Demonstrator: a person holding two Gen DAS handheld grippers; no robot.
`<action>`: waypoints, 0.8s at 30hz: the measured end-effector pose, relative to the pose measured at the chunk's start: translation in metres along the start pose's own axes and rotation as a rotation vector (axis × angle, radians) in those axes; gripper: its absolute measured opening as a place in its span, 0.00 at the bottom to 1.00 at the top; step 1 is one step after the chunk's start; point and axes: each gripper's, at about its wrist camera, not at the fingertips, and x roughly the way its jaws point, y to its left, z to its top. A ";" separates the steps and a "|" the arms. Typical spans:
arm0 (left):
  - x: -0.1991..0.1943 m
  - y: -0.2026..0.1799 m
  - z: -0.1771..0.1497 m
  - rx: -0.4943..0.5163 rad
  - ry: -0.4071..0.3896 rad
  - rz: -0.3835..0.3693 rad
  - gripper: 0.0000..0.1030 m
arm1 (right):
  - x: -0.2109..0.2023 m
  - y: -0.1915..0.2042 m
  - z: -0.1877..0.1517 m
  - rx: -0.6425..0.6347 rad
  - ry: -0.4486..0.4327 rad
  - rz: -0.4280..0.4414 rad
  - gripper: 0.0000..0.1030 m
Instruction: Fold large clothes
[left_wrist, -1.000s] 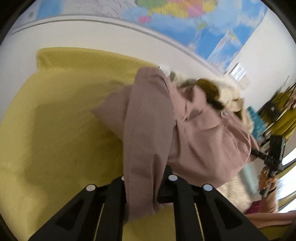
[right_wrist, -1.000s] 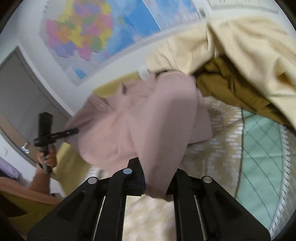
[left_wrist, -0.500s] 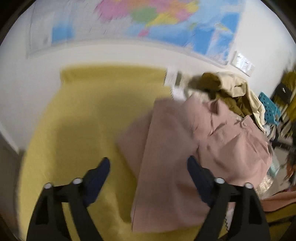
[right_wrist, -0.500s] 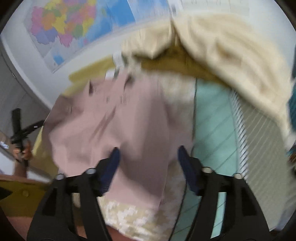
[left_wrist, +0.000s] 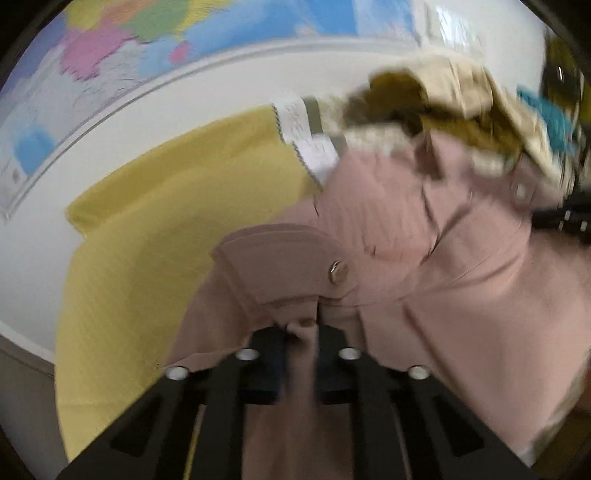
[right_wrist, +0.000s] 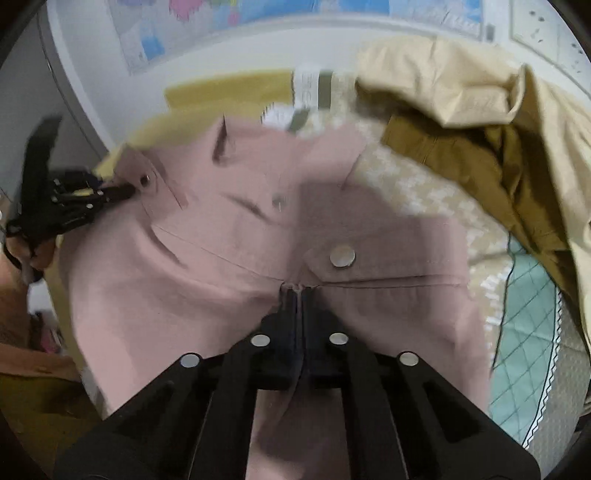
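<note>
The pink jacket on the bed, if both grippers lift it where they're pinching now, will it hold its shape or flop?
Probably flop: the pink jacket already creases and bunches where the right gripper and the left gripper pinch it. Likely light for its size, since the cloth looks thin. Its metal snaps might catch when dragged across the bedding.

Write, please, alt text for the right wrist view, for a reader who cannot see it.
The right gripper is shut on a fold of a pink garment beside a metal snap. Cream and mustard clothes are piled behind, and the left gripper pinches the garment's far edge.
</note>
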 end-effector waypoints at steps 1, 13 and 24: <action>-0.013 0.008 0.005 -0.040 -0.046 -0.031 0.04 | -0.018 -0.003 0.005 0.015 -0.059 0.028 0.03; 0.035 0.042 0.058 -0.160 -0.018 0.060 0.12 | 0.025 -0.045 0.058 0.139 -0.090 -0.032 0.03; 0.026 0.047 0.029 -0.195 -0.076 0.164 0.59 | 0.028 -0.051 0.043 0.131 -0.056 -0.041 0.37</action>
